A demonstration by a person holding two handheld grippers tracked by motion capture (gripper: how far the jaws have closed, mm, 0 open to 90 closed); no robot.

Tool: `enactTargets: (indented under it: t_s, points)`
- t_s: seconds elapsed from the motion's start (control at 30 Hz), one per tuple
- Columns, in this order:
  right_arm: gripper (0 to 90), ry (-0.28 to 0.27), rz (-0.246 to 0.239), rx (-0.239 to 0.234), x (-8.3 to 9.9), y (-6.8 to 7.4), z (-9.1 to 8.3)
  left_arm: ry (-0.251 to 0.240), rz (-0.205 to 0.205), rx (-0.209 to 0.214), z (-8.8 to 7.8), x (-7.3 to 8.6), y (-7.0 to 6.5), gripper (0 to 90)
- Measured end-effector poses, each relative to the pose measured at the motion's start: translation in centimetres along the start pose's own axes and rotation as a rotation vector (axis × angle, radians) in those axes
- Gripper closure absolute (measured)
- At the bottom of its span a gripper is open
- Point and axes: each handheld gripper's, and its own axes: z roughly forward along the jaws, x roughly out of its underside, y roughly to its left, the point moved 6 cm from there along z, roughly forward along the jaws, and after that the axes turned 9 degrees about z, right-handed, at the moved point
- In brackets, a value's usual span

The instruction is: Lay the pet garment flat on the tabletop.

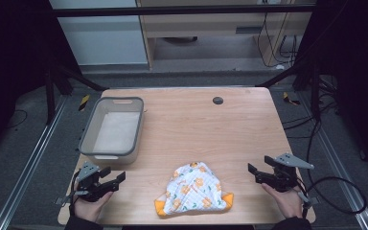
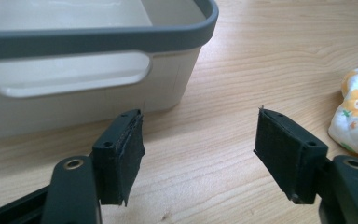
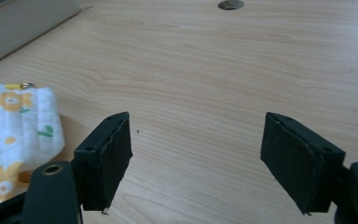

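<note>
Small garment (image 1: 194, 194), white quilted cloth with orange flower print and orange trim, lies crumpled near the near edge of the surface (image 1: 211, 129), roughly centred between the two hands. Nothing touches it. It also shows at the right edge of the left gripper view (image 2: 356, 116) and at the left edge of the right gripper view (image 3: 14, 130).

Left gripper (image 1: 114, 179) sits to the left of the garment, near the near-left corner, jaws spread with nothing between them. Right gripper (image 1: 258, 173) sits to the right, jaws likewise spread and empty. Both point inward toward the cloth and stand apart from it.

Grey-rimmed bin (image 1: 111, 128) stands on the left part of the surface, just beyond the left gripper; appears empty. Likely destination, judged only from the layout.

Risks from here:
- Cloth is bunched in loose folds. A pinch on a top layer alone may lift one fold and let the rest drag or unfurl.
- Garment lies close to the near edge; a sideways push from either jaw could slide it off.
- Left gripper is close to the bin's near wall (image 2: 74, 107); a lift could clip the rim and shift the bin.
- Uneven grasps by the two hands would stretch or twist the cloth.
</note>
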Motion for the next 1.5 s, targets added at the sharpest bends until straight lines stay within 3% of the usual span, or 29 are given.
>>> enactTargets:
  t_s: [0.27,0.53,0.73,0.8,0.93,1.0,1.23,1.5]
  points:
    - [25.7,-0.018,-0.018,-0.036,-1.6,1.6,0.1,-0.029,0.004,0.011,-0.4,-1.7,-0.5,32.4]
    - [25.0,-0.043,-0.028,-0.058,-3.6,2.7,-0.2,-0.097,0.025,0.024,-1.1,-4.9,-1.4,33.2]
    - [26.7,-0.055,-0.039,-0.092,-4.5,4.3,0.2,-0.112,0.072,0.063,-0.4,-6.8,-3.6,35.4]
    - [27.5,-0.051,-0.044,-0.107,-4.4,4.8,0.5,-0.113,0.091,0.097,0.3,-7.3,-5.0,36.1]
    - [30.7,-0.038,-0.046,-0.126,-3.9,5.4,1.0,-0.094,0.119,0.12,1.2,-7.2,-6.3,37.4]
    - [32.3,0.0,-0.059,-0.136,-3.2,5.9,1.6,-0.065,0.141,0.142,2.2,-6.7,-7.3,38.0]
    - [37.5,0.041,-0.075,-0.169,-2.0,7.1,2.3,-0.001,0.154,0.201,4.0,-5.3,-9.1,40.2]
    - [39.8,0.101,-0.099,-0.203,-0.4,8.5,3.5,0.058,0.177,0.259,5.1,-4.2,-10.8,40.5]
